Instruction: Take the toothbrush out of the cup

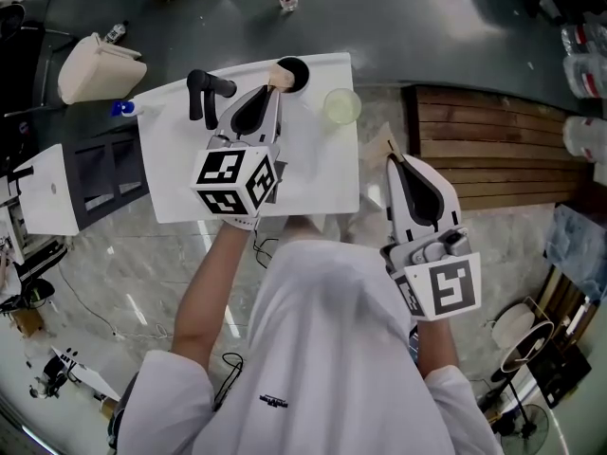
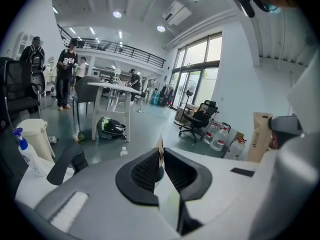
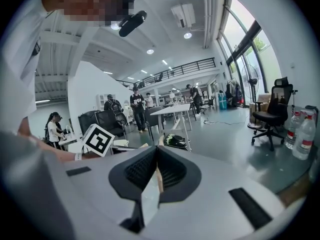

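Left gripper [image 1: 276,81], jaws pressed together, is touching its tips to the black cup [image 1: 297,66] rim; toothbrush and its axis indiscernible. Right gripper [image 1: 391,155], likewise closed, is hanging beside the white surface [image 1: 322,169].

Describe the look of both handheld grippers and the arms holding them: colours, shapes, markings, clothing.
The left gripper and right gripper have white bodies that taper to black, ribbed, wedge-shaped jaw pads. Each carries a cube of black-and-white square markers: the left cube and the right cube. The person wears a white short-sleeved T-shirt with a small dark print. The forearms are bare.
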{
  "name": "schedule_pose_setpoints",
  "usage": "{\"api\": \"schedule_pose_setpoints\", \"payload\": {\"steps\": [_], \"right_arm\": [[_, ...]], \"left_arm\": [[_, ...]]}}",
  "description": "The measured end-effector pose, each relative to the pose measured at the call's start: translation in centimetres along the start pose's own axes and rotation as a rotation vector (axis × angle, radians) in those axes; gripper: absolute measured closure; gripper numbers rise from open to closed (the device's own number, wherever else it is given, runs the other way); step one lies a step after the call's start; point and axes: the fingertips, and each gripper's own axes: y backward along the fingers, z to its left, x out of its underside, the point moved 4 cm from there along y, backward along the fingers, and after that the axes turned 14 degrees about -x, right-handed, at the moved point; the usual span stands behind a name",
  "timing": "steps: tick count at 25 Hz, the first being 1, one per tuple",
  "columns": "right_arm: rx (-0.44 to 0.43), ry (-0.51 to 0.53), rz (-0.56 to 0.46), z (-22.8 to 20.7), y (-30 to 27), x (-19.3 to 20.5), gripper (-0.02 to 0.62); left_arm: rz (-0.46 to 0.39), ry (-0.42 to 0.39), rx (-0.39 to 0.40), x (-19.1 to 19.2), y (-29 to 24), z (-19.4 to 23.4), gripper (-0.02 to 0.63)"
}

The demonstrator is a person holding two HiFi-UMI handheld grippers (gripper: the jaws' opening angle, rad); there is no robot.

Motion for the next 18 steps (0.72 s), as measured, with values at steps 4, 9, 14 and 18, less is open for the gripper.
{"api": "schedule_pose_setpoints", "payload": {"steps": [4, 9, 14, 18], "right_arm": [[0.011, 0.007, -0.012, 0.6, 0.1, -0.5, 0.588], [0.017, 0.030, -0.019, 1.9, 0.2, -1.2, 0.588], [0.026, 0.058, -0.024, 3.1, 0.2, -1.9, 0.588], [0.001, 0.072, -0.038, 2.9, 0.0, -3.2, 0.588]], "left_arm": [[-0.018, -0.012, -0.001, -0.3, 0.9, -0.1, 0.523], [-0.051, 0.002, 0.020, -0.7, 4.1, -0.5, 0.519], [-0.078, 0.053, 0.037, -0.7, 8.2, -0.2, 0.594], [-0.090, 0.102, 0.037, -0.8, 10.6, -0.6, 0.600]]}}
